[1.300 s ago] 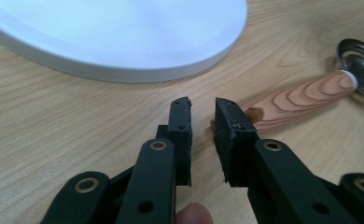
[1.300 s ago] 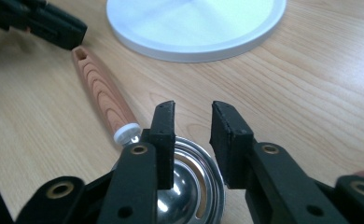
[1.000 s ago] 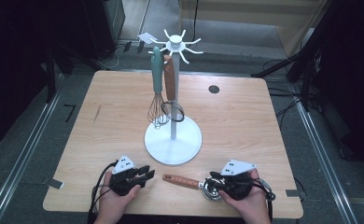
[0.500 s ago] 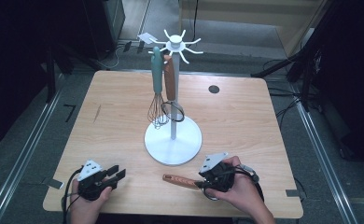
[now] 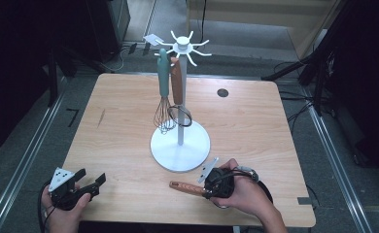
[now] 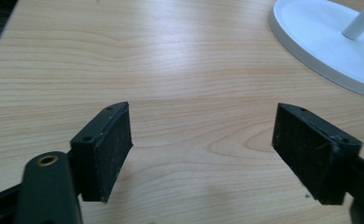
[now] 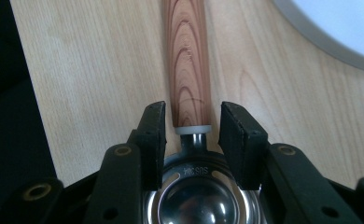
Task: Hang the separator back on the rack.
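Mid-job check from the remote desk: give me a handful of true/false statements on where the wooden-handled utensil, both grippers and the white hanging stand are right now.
1. The wooden-handled steel utensil lies flat on the light wooden table. True.
2. The right gripper pads clamp its handle. False: the jaws straddle the handle's lower end with gaps on both sides.
3. The left gripper stands open over bare tabletop. True; its jaws have just been opening, nothing between them.
4. The white hanging stand carries no utensils. False: a teal-handled wire whisk and a brown-handled utensil hang from it.
5. The stand lies tipped over. False: it stands upright.
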Motion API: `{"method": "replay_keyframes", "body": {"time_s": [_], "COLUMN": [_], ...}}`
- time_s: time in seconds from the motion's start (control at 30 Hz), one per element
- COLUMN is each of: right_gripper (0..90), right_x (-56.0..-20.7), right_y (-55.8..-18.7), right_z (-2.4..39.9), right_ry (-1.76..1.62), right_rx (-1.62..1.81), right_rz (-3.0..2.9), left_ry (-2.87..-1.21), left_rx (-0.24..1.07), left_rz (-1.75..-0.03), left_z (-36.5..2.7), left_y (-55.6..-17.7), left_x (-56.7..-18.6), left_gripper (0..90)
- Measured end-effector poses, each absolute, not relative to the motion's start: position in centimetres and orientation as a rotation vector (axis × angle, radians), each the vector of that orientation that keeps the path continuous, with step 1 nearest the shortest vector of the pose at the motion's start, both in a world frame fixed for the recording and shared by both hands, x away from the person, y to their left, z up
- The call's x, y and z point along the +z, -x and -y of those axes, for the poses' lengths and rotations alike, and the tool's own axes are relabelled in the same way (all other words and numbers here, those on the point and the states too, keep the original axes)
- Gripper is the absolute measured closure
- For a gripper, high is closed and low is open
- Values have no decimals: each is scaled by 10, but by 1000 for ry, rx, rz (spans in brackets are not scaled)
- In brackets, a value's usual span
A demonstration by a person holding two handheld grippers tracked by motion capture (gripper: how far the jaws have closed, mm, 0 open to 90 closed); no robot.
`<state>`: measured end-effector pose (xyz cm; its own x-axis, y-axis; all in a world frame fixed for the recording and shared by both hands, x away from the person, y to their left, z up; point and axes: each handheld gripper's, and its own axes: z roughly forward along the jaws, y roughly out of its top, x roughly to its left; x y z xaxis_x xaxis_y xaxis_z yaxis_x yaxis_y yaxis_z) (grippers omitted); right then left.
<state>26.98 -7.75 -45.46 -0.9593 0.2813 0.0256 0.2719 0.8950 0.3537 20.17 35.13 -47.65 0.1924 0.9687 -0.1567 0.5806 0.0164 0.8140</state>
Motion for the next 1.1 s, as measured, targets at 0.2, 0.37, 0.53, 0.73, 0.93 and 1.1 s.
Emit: {"method": "replay_keyframes", "body": {"time_s": [0.2,0.37,0.53,0.73,0.93,1.1], "right_gripper": [636,661,703,711,712,713], "right_x": [-460,-463,-462,-462,-461,-451], "right_y": [-270,-270,-265,-263,-259,-260], "right_z": [69,64,58,59,64,78], "right_ry": [-446,-416,-370,-358,-368,-432], "right_rx": [483,448,370,382,390,554], "right_rz": [-3044,-3046,-3039,-3020,-2987,-2964], "left_ry": [-1703,-1667,-1655,-1661,-1660,-1683], "left_rx": [608,597,586,582,597,580], "left_rz": [-1482,-1504,-1517,-1527,-1523,-1512], "left_z": [-344,-348,-349,-349,-349,-348], "left_y": [-205,-206,-207,-208,-208,-210], "left_x": [-484,-484,-484,-485,-484,-484], "left_gripper": [177,181,181,182,200,175]}}
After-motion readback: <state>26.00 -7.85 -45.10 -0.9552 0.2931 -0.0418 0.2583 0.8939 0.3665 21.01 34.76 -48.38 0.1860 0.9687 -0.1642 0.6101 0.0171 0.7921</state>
